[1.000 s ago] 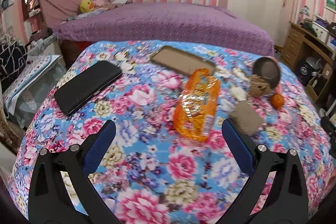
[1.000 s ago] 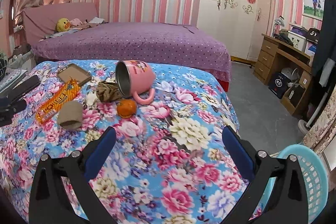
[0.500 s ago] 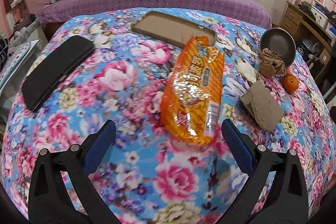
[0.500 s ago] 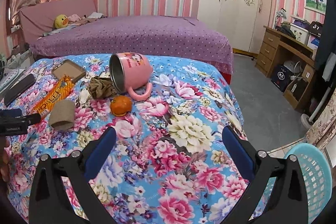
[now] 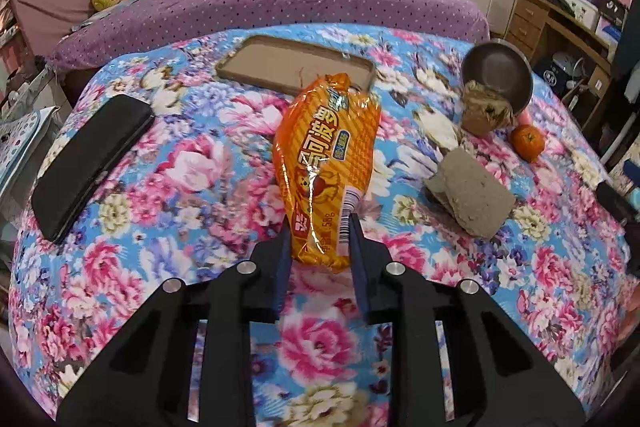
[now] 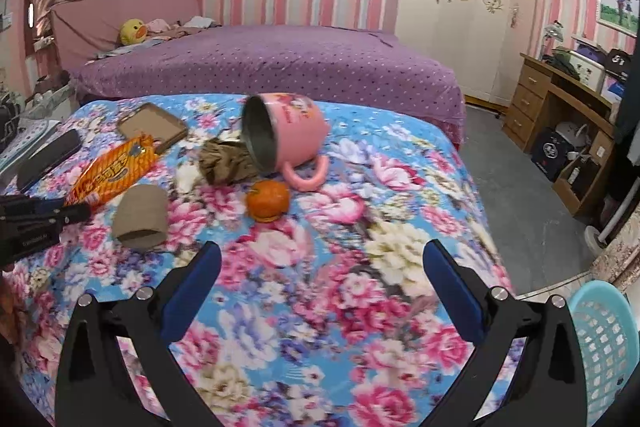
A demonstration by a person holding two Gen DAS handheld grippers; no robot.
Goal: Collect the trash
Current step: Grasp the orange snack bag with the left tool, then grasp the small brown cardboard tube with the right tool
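Note:
An orange snack wrapper (image 5: pixel 328 147) lies lengthwise on the floral cloth. My left gripper (image 5: pixel 320 223) is closing on its near end, and the blue pads (image 5: pixel 285 251) press it from both sides. The right wrist view shows the same wrapper (image 6: pixel 116 175) at the far left. A cardboard roll (image 6: pixel 140 217) and crumpled brown paper (image 6: pixel 228 163) lie to its right. My right gripper (image 6: pixel 322 249) stands open over the cloth, nothing between its fingers.
A pink mug (image 6: pixel 292 135) lies on its side, with a small orange fruit (image 6: pixel 268 201) in front of it. A black case (image 5: pixel 88 163) and a flat brown tray (image 5: pixel 296 67) lie further back. A light blue basket (image 6: pixel 600 347) stands on the floor at right.
The left gripper moved forward and down to the wrapper, and its jaws went from wide open to closed on the near end. The right gripper drifted slightly and stayed open.

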